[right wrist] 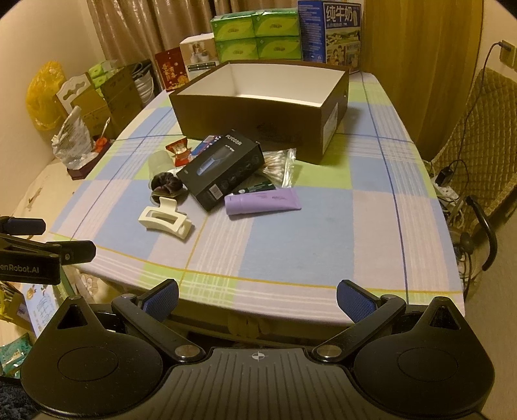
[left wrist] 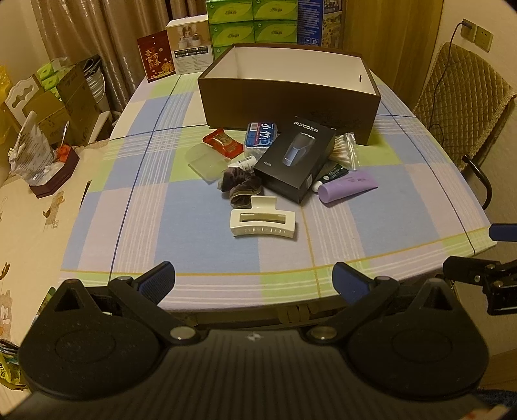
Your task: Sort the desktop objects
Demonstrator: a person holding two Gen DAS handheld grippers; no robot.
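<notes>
Where black carton point(left wrist: 295, 158) overlaps, green tube point(left wrist: 334, 173) half hidden, box point(left wrist: 287, 100) floor unseen.

An open box point(left wrist: 290, 97) stands at the back of the tabletop point(left wrist: 194, 232). Before it lies a cluster: the shaver carton point(left wrist: 295, 158) in the middle, a tube point(left wrist: 347, 185) to its right, a scrunchie point(left wrist: 240, 187) to its left, cotton swabs point(left wrist: 344, 150) behind. The hair claw point(left wrist: 262, 222) lies nearest, apart from the scrunchie.

"FLYCO" stands on the black shaver box point(left wrist: 294, 154); "纯牛奶" on the milk carton point(right wrist: 339, 26).
</notes>
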